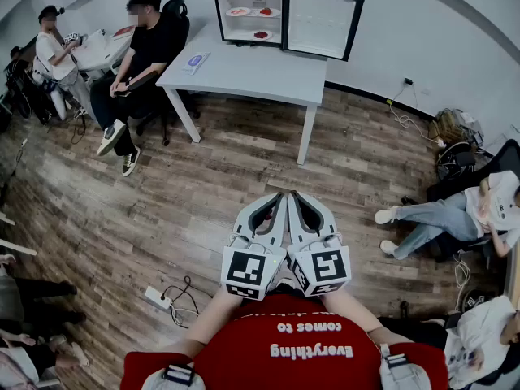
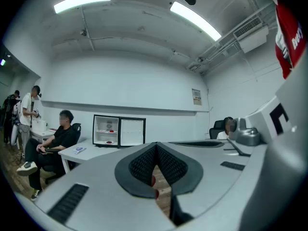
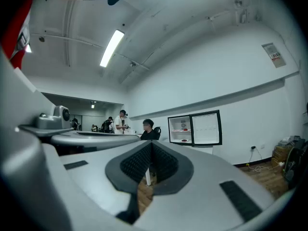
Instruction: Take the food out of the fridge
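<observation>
A small black mini fridge stands on a white table across the room, its door swung open to the right. Inside, two plates of red food sit on the upper shelf and one on the lower. My left gripper and right gripper are held side by side near my chest, far from the fridge, both shut and empty. In the left gripper view the fridge is small beyond the left gripper. It also shows past the right gripper.
A person sits on a black chair left of the table, and another stands behind. More people sit at the right. A power strip with cables lies on the wooden floor near my feet. A small blue-white item lies on the table.
</observation>
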Motion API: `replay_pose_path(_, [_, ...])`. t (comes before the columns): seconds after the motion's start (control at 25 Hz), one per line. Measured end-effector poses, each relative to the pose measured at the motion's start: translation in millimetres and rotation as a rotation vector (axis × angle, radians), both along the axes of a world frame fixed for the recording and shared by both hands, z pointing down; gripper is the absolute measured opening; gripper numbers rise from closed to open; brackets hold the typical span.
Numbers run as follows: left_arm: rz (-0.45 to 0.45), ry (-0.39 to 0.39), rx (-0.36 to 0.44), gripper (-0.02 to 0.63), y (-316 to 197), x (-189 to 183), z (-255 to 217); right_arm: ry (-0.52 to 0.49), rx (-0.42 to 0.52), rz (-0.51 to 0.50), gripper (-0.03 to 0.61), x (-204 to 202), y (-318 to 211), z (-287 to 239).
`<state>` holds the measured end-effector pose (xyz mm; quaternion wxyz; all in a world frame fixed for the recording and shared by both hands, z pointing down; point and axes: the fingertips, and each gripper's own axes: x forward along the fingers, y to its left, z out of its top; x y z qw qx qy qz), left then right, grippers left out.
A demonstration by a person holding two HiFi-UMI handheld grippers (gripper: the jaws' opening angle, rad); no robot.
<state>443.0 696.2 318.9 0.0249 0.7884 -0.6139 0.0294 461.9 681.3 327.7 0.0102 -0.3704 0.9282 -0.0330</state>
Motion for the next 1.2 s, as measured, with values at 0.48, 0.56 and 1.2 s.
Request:
replay_pose_path(0.48, [-0.035,0.014,-0.004,-0.002,-33.2,2.6,13.7,-0.066,-0.029,-0.035,0.012,3.0,-36.2,13.5])
replay_pose_path(0.56, [-0.041,0.014,-0.013,-0.002,-44.9,-6.7,17.5,-0.062,-0.040,-0.039,0.012,-6.8,-48.3,17.9])
replay_pose_path(1.2, [-0.011,-0.013,0.070,-0.002,-262.7,-170.6,-21.7,-0.066,0.028,-0.015,0.011,-171.1,-266.8,-18.9])
